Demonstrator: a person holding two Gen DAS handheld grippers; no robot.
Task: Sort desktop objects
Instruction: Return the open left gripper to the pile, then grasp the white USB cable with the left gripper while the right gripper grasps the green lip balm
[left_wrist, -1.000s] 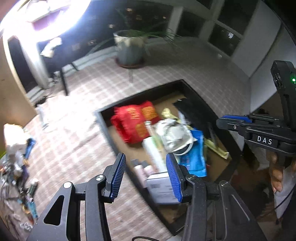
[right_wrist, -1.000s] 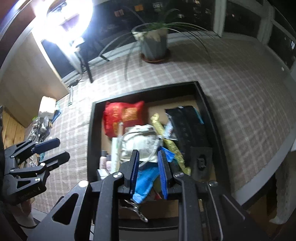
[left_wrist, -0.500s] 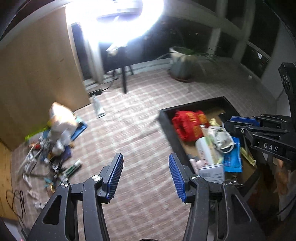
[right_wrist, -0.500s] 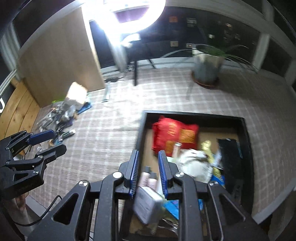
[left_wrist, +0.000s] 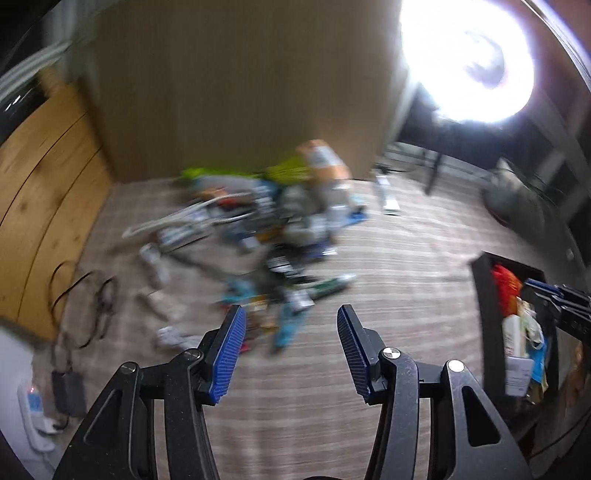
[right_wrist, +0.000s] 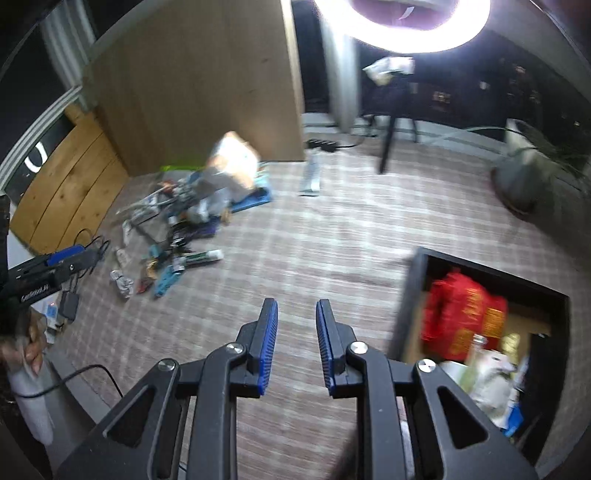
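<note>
A blurred heap of small desktop objects (left_wrist: 266, 236) lies on the checked tablecloth ahead of my left gripper (left_wrist: 290, 325), which is open and empty above the cloth. The heap also shows in the right wrist view (right_wrist: 184, 229), far left of my right gripper (right_wrist: 295, 321), which is open with a narrow gap and empty. A black tray (right_wrist: 413, 295) at the right holds a red bag (right_wrist: 458, 317) and other sorted items. The tray (left_wrist: 484, 310) also shows at the right edge of the left wrist view.
A wooden panel (right_wrist: 207, 92) stands behind the heap. A ring light (right_wrist: 402, 26) glares at the top. A potted plant (right_wrist: 524, 177) stands at the far right. Black cables (left_wrist: 85, 295) and a power strip (left_wrist: 33, 417) lie at the left.
Both grippers have swung left, away from the tray and toward the heap of objects. The left view is now blurred from the motion. Both stay open and empty.
</note>
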